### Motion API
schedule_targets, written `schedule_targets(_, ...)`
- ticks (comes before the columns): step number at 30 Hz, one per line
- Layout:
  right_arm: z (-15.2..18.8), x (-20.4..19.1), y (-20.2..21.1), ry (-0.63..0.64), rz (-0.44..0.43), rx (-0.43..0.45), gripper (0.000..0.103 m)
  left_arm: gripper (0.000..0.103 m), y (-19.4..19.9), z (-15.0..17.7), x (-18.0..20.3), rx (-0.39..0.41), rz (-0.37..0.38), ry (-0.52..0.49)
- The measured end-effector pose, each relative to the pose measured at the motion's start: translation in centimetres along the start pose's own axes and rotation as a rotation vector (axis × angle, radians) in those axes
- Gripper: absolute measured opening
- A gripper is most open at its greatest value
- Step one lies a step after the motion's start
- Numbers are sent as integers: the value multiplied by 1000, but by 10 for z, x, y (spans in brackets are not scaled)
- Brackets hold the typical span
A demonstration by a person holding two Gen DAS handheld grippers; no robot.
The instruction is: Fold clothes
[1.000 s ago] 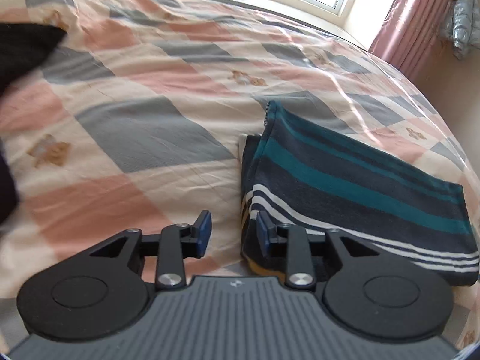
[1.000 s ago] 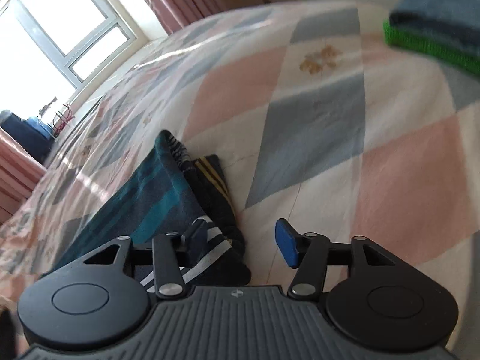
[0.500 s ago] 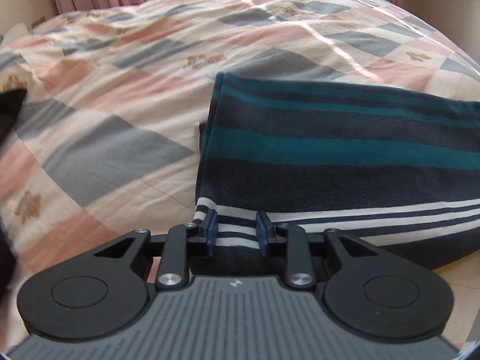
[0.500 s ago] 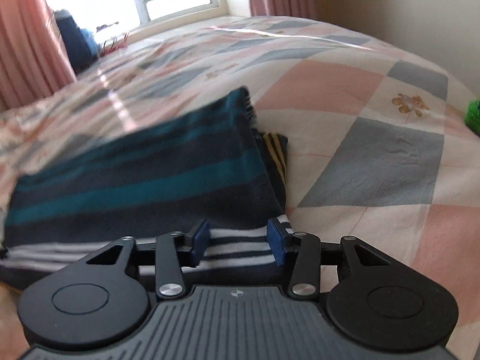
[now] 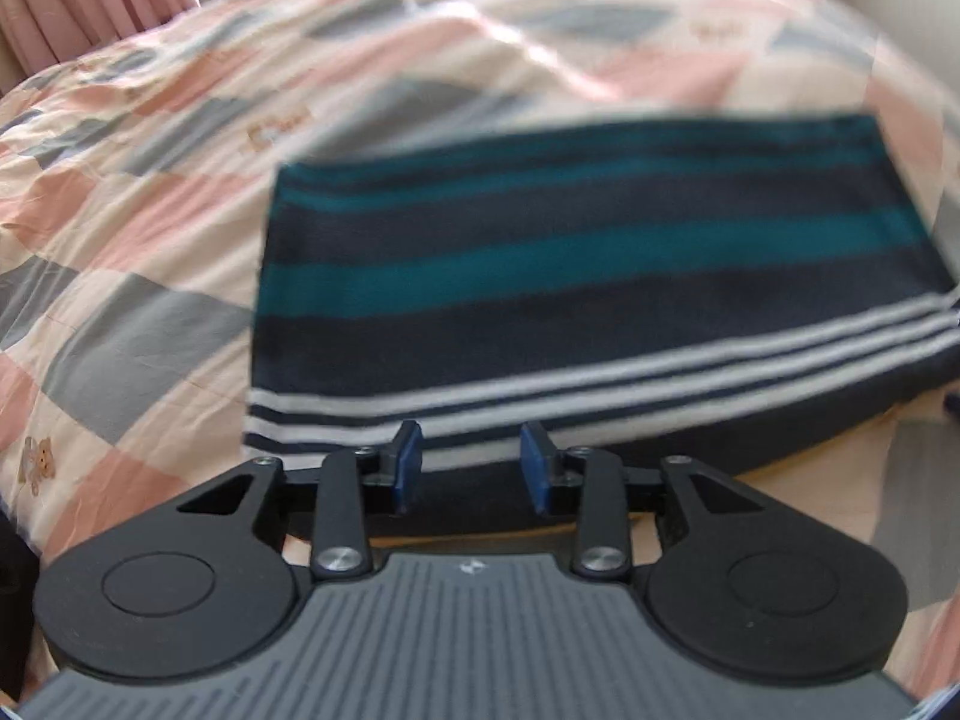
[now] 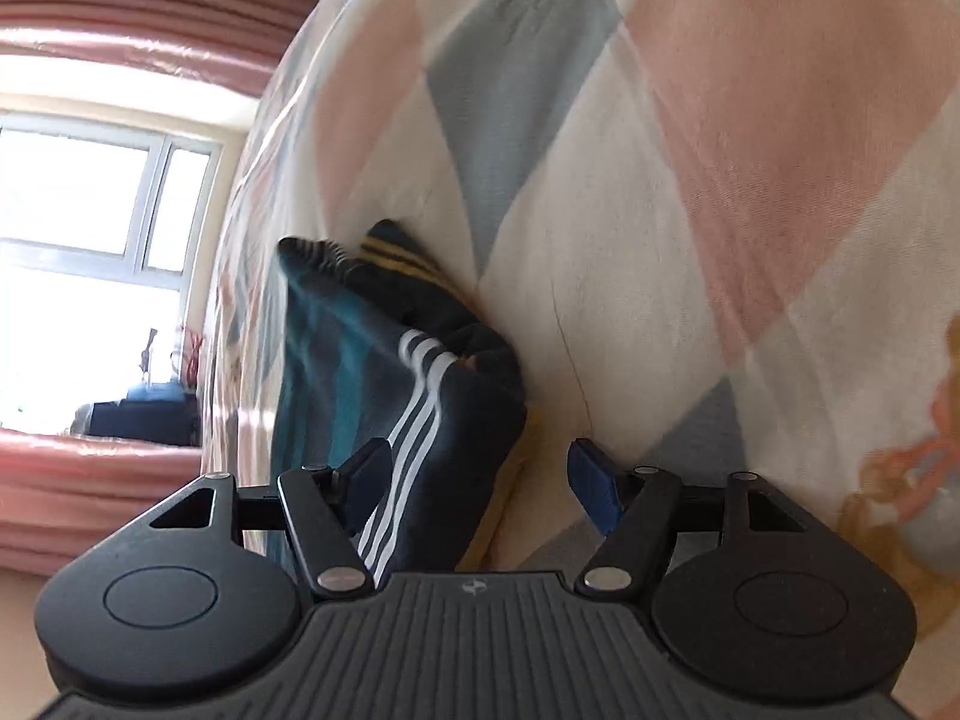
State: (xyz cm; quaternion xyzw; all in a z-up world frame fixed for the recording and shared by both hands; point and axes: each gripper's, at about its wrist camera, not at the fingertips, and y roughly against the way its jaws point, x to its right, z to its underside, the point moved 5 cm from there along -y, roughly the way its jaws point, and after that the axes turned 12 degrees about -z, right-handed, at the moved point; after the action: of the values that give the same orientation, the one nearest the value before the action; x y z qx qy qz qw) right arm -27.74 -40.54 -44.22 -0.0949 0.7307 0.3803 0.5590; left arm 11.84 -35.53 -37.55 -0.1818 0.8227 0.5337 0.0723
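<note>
My left gripper (image 5: 471, 467) hangs just over the near edge of the folded sweater (image 5: 588, 276), its blue pads spread apart with nothing pinched between them. The sweater lies flat on the bedspread (image 5: 138, 192), a long rectangle of navy, teal and thin white stripes. This whole view is smeared with blur, so the stripes and the far fold run soft, and the sweater's right end slips out past the rim of the lens.

My right gripper (image 6: 477, 474) is turned on its side at the sweater's other end, fingers wide apart. The folded edge with the white stripes sits in the gap between them, close to the left pad (image 6: 366, 480), but I can't tell whether that pad touches the cloth; the right pad stands clear over bare bedspread. A layer with yellow stripes peeks out underneath, mostly hidden. Behind, a bright window (image 6: 90, 240) and pink curtains (image 6: 120, 18) wash out to glare
</note>
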Motion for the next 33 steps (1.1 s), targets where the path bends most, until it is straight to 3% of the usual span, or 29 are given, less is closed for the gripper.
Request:
schedule_targets(3,-3,-6,-10,2,5,0,68,33,2,-2,1,3,3,34)
schedule_targets(6,-3,-5,-17,12,42,-2,66,41,6,-8,0,32,35,71)
schedule_targets(8,-2,-3,-21,25,87,1,47,41,-6,-8,7,8,32,39)
schedule_targets(10,-1,-10,-24,68,131,4,36,41,-24,-5,17,-28,19,-20)
schedule_targets(13,3,-43,-30,265,219,-23,29,39,-17,-12,18,1,26,-61)
schedule_targets(17,32,-119,-41,679,308,-41,26,38,4,-18,-15,31,103,26)
schedule_targets(22,129,-216,-70,1263,258,-76,26,38,10,-8,-83,28,149,170)
schedule_targets(25,208,-241,-92,1580,194,-137,26,36,3,7,-130,-9,192,302)
schedule_targets(29,306,-227,-124,1890,76,-257,26,33,-12,25,-185,-35,262,477)
schedule_targets(33,379,-172,-140,2130,3,-428,26,32,-36,39,-214,-84,468,650)
